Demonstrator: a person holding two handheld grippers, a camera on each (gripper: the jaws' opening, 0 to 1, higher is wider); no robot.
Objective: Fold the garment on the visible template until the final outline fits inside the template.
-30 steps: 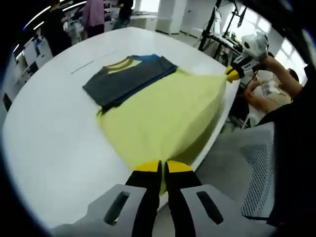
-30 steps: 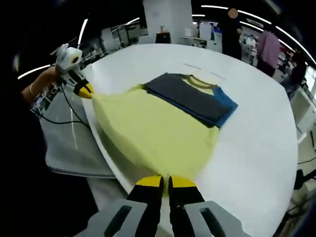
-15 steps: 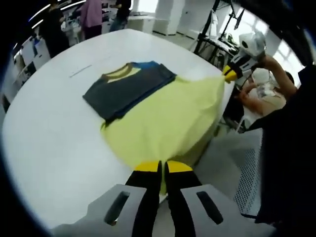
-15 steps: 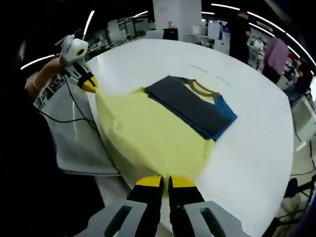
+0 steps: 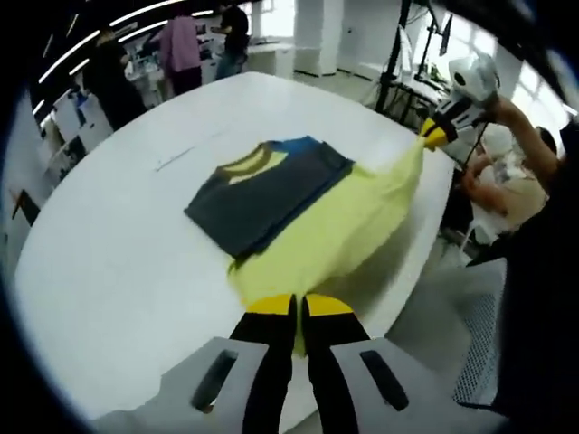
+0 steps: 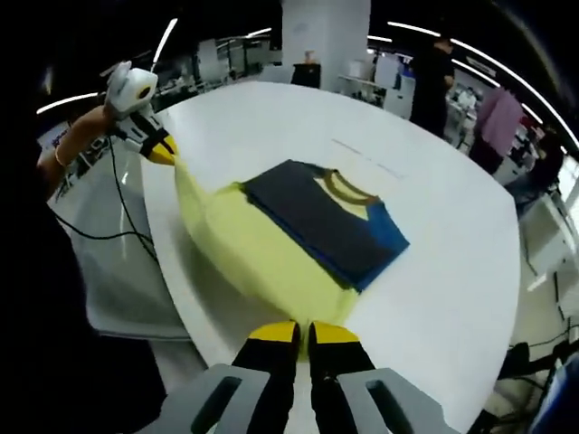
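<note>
A T-shirt lies on the white table (image 5: 118,262), its dark grey chest with blue sleeve (image 5: 271,185) flat and its yellow lower part (image 5: 348,231) lifted off the surface. My left gripper (image 5: 297,307) is shut on one corner of the yellow hem. My right gripper (image 6: 300,333) is shut on the other hem corner; it also appears in the left gripper view as the right gripper (image 5: 436,134) at the top right. The left gripper (image 6: 161,152) appears at the top left of the right gripper view. The yellow cloth (image 6: 244,249) hangs slack between them. A thin line (image 5: 185,155) marks the table past the shirt.
The table's rounded edge (image 6: 167,271) runs just below the lifted hem. A grey mesh surface (image 6: 104,262) sits off the table beside it. Several people (image 5: 181,45) stand at desks in the far background. A person's arm (image 5: 534,149) holds the right gripper.
Both grippers have carried the yellow hem up and toward the dark chest part. The yellow cloth now looks narrower and more bunched, covering less of the table edge.
</note>
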